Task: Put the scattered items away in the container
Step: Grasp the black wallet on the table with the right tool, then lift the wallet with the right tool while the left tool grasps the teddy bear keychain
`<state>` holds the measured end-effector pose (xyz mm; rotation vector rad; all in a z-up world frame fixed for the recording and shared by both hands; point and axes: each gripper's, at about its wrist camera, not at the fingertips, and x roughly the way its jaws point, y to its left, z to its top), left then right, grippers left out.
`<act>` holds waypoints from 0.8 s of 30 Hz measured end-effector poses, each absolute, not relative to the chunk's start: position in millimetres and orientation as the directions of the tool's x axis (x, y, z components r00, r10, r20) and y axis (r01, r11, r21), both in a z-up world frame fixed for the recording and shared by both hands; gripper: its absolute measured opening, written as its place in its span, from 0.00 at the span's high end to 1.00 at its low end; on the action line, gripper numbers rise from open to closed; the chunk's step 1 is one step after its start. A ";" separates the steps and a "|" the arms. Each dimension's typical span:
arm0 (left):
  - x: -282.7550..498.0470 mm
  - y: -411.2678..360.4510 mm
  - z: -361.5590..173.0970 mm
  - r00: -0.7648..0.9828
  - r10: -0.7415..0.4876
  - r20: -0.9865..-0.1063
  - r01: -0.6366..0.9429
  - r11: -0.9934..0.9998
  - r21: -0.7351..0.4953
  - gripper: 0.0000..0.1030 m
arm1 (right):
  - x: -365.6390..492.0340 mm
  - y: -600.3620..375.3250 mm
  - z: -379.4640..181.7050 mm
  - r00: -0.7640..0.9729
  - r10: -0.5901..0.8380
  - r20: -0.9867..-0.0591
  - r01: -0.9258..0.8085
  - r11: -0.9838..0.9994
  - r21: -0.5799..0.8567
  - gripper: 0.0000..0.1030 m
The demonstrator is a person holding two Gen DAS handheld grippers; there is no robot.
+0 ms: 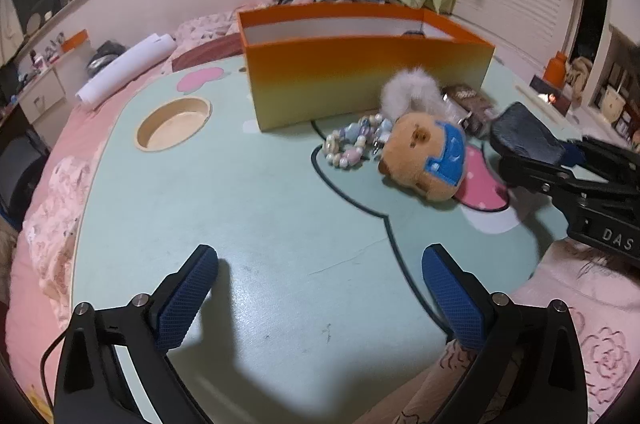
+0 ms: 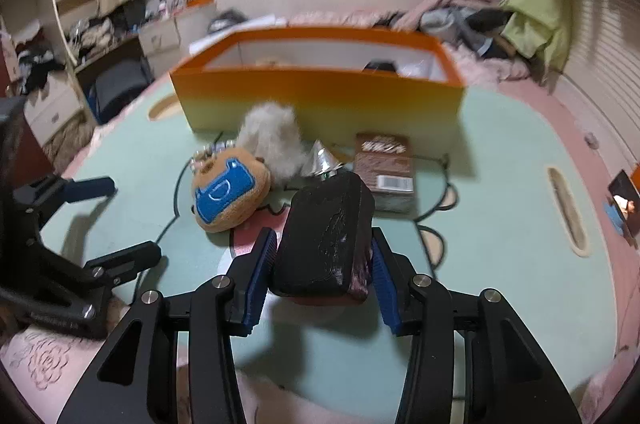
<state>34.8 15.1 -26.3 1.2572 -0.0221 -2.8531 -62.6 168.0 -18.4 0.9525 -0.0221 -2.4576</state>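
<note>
The right gripper (image 2: 324, 264) squeezes a black case (image 2: 326, 236) between its blue pads (image 2: 260, 268), held up over the near side of the table (image 2: 500, 224), and the left gripper (image 1: 320, 300) is wide open with nothing in it, near the table's front edge. The box (image 2: 320, 95) stands toward the far edge with the plush (image 2: 230, 191), beads (image 1: 352, 143), fluff ball (image 2: 272, 135) and brown pack (image 2: 384, 163) lying right in front of it. The case sticks far out past the pads, so I think it could tip, slip out, or bump the box wall if it goes in too low.

Orange-to-yellow box (image 1: 360, 79), tan plush (image 1: 424, 159) with blue patch, black case (image 2: 324, 236).
</note>
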 end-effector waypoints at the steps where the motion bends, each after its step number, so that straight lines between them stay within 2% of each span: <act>1: 35.1 16.8 -19.8 -0.689 -0.017 -0.724 0.006 -1.000 0.019 0.05 | -58.8 173.7 -17.1 -0.646 -0.455 -0.613 0.436 -0.879 0.193 0.54; 4: 28.8 31.2 -0.1 -0.730 0.033 -0.682 -0.055 -0.998 0.010 0.08 | -53.0 183.7 -14.1 -0.678 -0.447 -0.583 0.407 -0.889 0.209 0.54; 5: 23.5 39.2 4.0 -0.736 0.043 -0.676 -0.079 -0.997 0.023 0.13 | -53.4 185.8 -13.8 -0.683 -0.448 -0.577 0.399 -0.890 0.220 0.54; 6: 16.8 47.7 5.9 -0.734 0.047 -0.677 -0.103 -0.994 0.042 0.21 | -54.8 186.9 -13.6 -0.684 -0.449 -0.575 0.393 -0.891 0.228 0.54; 8: 1.8 64.2 3.9 -0.718 0.053 -0.695 -0.152 -0.985 0.082 0.29 | -57.0 188.4 -14.1 -0.681 -0.449 -0.578 0.386 -0.892 0.238 0.54; 10: -13.2 76.0 -2.5 -0.692 0.067 -0.719 -0.197 -0.975 0.099 0.30 | -58.2 189.6 -13.8 -0.683 -0.447 -0.578 0.381 -0.893 0.241 0.54; 11: -21.1 79.8 -7.2 -0.674 0.075 -0.735 -0.217 -0.971 0.100 0.34 | -58.5 190.1 -13.3 -0.684 -0.447 -0.577 0.379 -0.893 0.243 0.54; 12: -27.0 82.0 -12.4 -0.653 0.081 -0.753 -0.233 -0.968 0.098 0.50 | -58.7 190.7 -13.6 -0.683 -0.448 -0.576 0.377 -0.893 0.247 0.54; 13: -30.9 82.6 -17.3 -0.636 0.081 -0.768 -0.238 -0.966 0.096 0.56 | -59.7 191.6 -14.0 -0.682 -0.450 -0.577 0.375 -0.892 0.252 0.54; 17: -20.9 74.1 -12.3 -0.656 0.109 -0.747 -0.223 -0.973 0.054 0.60 | -60.6 192.9 -14.9 -0.679 -0.450 -0.580 0.368 -0.892 0.261 0.54; 24: 23.0 34.6 28.9 -0.742 0.179 -0.646 -0.171 -0.982 -0.076 0.60 | -61.0 192.8 -12.6 -0.686 -0.444 -0.576 0.365 -0.895 0.255 0.54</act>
